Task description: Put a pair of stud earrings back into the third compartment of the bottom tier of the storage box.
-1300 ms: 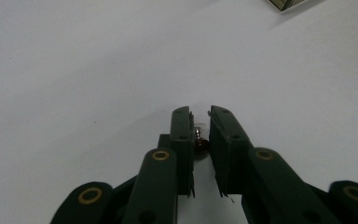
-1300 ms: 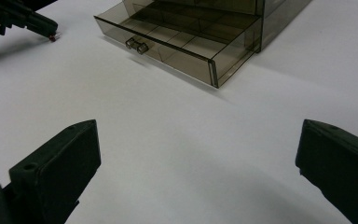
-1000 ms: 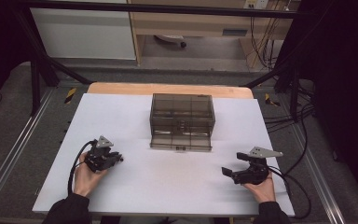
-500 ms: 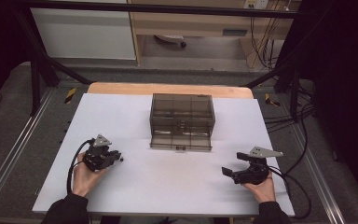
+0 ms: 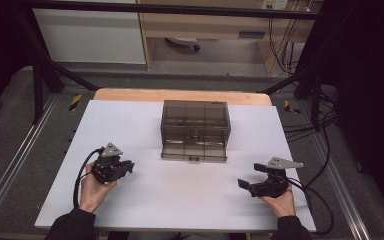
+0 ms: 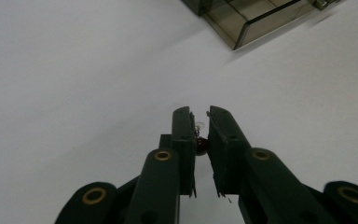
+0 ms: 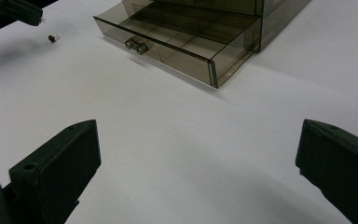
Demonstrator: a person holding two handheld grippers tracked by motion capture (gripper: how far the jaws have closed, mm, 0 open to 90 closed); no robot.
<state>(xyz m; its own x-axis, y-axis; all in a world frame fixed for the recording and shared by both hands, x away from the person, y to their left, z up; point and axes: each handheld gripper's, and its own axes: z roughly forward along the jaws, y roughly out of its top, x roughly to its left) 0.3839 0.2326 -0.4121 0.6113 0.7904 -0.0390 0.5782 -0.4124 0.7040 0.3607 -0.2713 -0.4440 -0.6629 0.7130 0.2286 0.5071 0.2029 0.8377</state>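
Note:
A small bulb [image 6: 198,136] with a clear glass tip and a dark red base sits between the tips of my left gripper [image 6: 200,114], which is shut on it. In the high view the left gripper [image 5: 126,167] is at the left of the white table, pointing right. The right gripper view has the bulb [image 7: 52,37] just off that gripper's tip. My right gripper [image 5: 245,184] rests at the table's right front, its jaws wide open with nothing between them [image 7: 198,154].
A smoky transparent drawer cabinet [image 5: 195,120] stands at the middle back of the white table [image 5: 180,200]. Its bottom drawer [image 5: 194,152] is pulled open, with a small handle [image 7: 136,45] and dividers inside. Cables trail from both grippers.
My left gripper has lifted slightly off the table, still shut. The right gripper and the drawer cabinet have not moved.

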